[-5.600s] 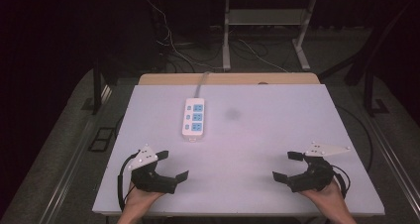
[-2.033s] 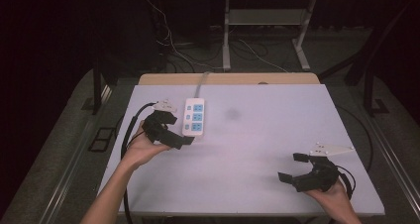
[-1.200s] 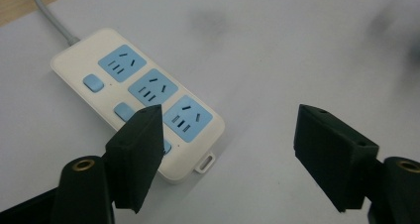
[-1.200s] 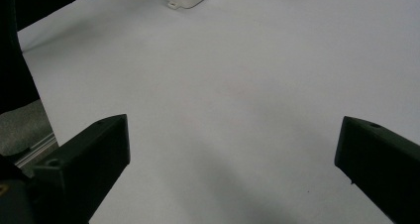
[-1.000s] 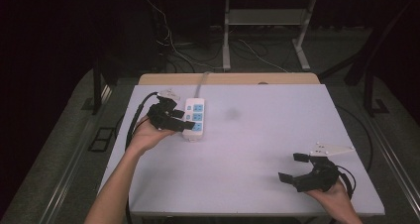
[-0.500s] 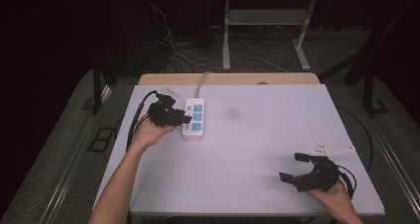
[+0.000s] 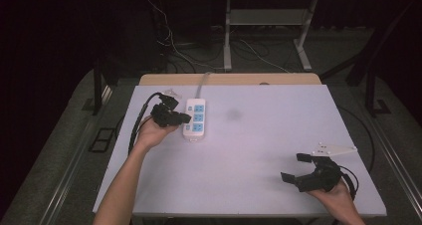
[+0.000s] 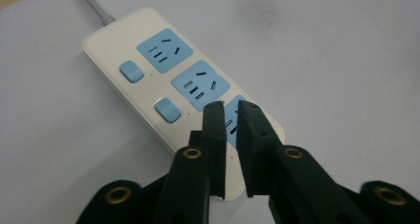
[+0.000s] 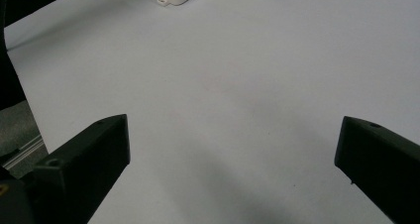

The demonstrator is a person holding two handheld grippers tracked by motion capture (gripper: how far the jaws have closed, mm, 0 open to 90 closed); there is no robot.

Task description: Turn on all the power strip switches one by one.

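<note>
We are seeing light falling evenly from above onto the pale table (image 7: pixel 259 150), while the far floor and both sides are sinking into darkness. The high view is looking soft and slightly grainy. Soft shadows are spreading near the right gripper (image 9: pixel 233 174), whose jaws are blurring.

We have carried the left gripper (image 7: pixel 185 118) from the near left edge of the desk (image 7: pixel 259 150) up to the power strip (image 7: pixel 194 118). Its fingers (image 8: pixel 214 135), spread wide at the start, have closed to a narrow gap and now sit over the strip's nearest blue socket (image 8: pixel 233 122).
</note>
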